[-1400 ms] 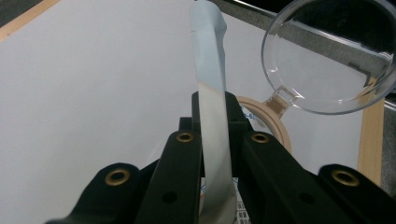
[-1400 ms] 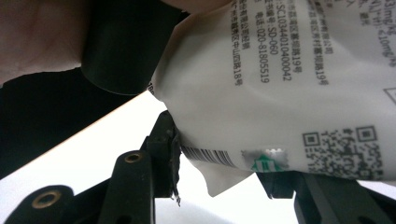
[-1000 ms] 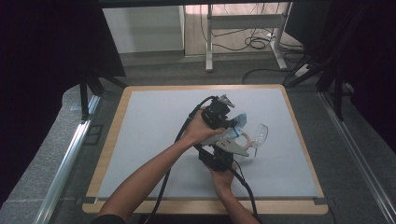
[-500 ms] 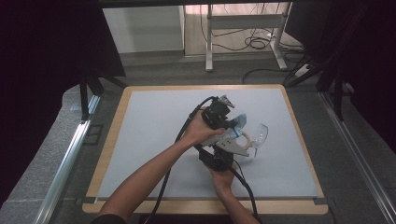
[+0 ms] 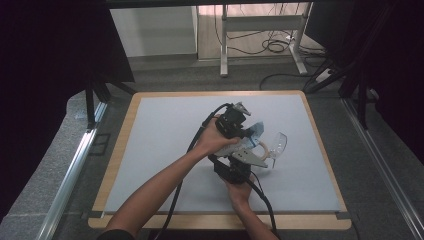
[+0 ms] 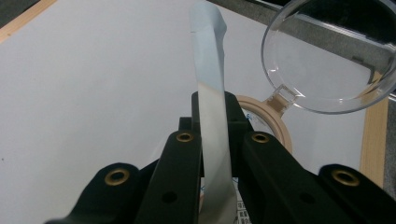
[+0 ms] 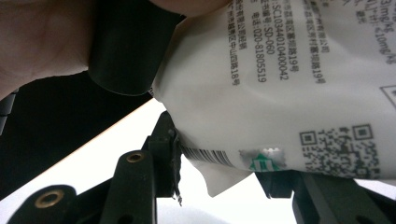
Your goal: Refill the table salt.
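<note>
A white packet [image 7: 280, 84] printed with text, a barcode and a QR code hangs between both grippers above the middle of the table. My left gripper [image 6: 212, 121] is shut on its thin silvery top edge [image 6: 208, 60], seen edge-on. From below, my right gripper [image 7: 224, 172] is shut on the packet's lower part: one pad presses its side and the other jaw is hidden behind it. The lower edge has a small torn notch. In the high view the left gripper [image 5: 248, 131] sits just above the right gripper [image 5: 244, 156], with the packet [image 5: 254, 129] between them.
A clear round glass bowl [image 6: 327, 60] on a short stem stands just beyond the packet, beside a beige ring [image 6: 271, 116]. In the high view the glass [image 5: 278, 144] is right of the grippers. The grey mat [image 5: 165, 130] has a wooden border; cables trail toward the near edge.
</note>
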